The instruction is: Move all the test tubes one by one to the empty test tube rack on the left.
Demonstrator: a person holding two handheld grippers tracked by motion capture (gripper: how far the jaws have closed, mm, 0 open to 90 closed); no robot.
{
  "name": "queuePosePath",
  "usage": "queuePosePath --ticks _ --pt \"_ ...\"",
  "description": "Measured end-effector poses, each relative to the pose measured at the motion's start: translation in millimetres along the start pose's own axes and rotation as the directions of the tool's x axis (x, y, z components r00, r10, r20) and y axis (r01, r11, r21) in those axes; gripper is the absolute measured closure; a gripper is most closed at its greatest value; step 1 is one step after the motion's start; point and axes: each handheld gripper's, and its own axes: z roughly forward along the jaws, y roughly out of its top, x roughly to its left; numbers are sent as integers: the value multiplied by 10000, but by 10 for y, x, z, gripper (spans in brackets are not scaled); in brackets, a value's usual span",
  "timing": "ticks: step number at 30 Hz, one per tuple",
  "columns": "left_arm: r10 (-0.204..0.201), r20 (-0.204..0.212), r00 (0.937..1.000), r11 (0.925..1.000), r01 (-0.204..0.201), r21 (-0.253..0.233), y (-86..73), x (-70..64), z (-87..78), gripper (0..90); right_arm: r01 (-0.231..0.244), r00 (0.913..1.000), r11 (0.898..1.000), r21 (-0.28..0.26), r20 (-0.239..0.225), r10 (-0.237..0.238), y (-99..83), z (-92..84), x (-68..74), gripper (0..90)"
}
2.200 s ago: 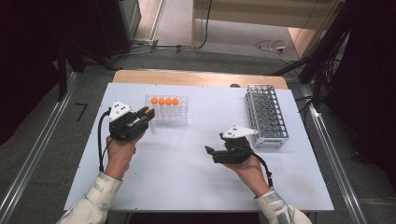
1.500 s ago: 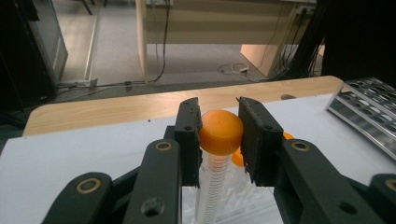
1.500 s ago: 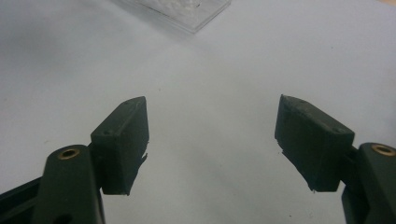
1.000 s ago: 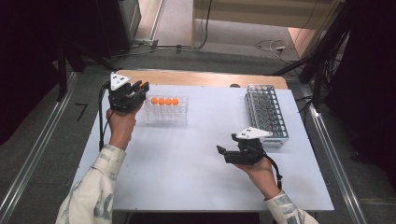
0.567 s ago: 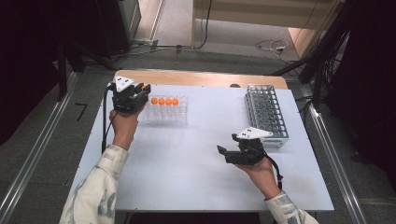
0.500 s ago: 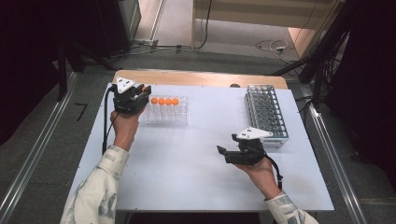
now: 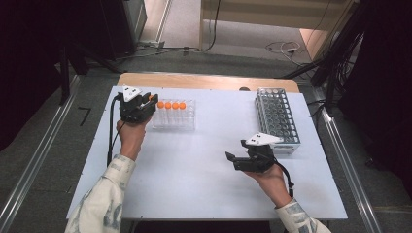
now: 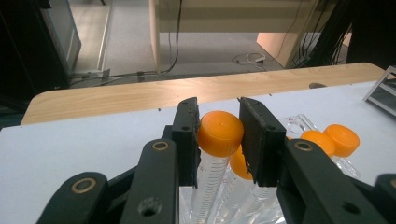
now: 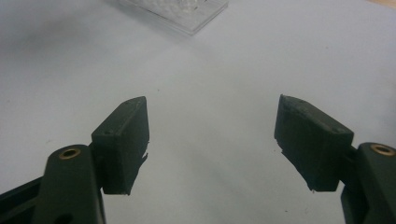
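Your left hand has travelled from the middle of the white table point(image 7: 204, 174) up to the left end of the clear rack point(image 7: 175, 116) since the earliest frame, while your right hand has drawn back a little toward the table's near right; your left gripper point(image 8: 218, 135) has its jaws around the cap of an orange-capped tube point(image 8: 219, 133), the left pad touching it, the right pad at its edge, and the jaws have just been easing apart; that tube stands at the rack's left end, with three more orange caps point(image 7: 175, 105) in a row close beside it; your right gripper point(image 9: 212, 140) hovers over bare table with its jaws wide apart and nothing between them; the grey wire rack point(image 7: 277, 116) stands well to the right, near your right hand.
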Motion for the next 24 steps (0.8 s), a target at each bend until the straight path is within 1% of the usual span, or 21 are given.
queuePosePath --ticks 5,7,10,14,19,20,22,24 --pt "-17 -36 10000 10000 17 3 2 0 -14 625 -7 10000 10000 -3 7 7 -1 -1 -1 251" --pt "-46 -3 10000 10000 46 -27 -1 1 -24 624 0 10000 10000 -7 20 0 -2 0 -2 250" --pt "-141 57 9999 9999 141 -51 -12 2 -45 599 -36 10000 10000 -11 35 36 -4 -1 -11 250" --pt "-237 223 9995 9997 238 -61 -44 -7 -79 576 -85 9999 10000 -31 82 86 -12 -1 -34 250" --pt "-275 411 9988 9996 277 -40 -78 -40 -145 495 -177 9997 9998 -80 149 178 -21 3 -54 250" --pt "-284 422 9987 9996 287 -56 -82 -50 -168 466 -203 9997 9998 -88 134 204 -22 4 -59 250" --pt "-353 511 9981 9992 362 -164 -96 -74 -219 442 -204 9997 9997 -104 143 206 -22 6 -67 250" --pt "-341 616 9975 9992 353 -187 -120 -101 -275 409 -229 9996 9997 -97 161 231 -22 8 -71 250"
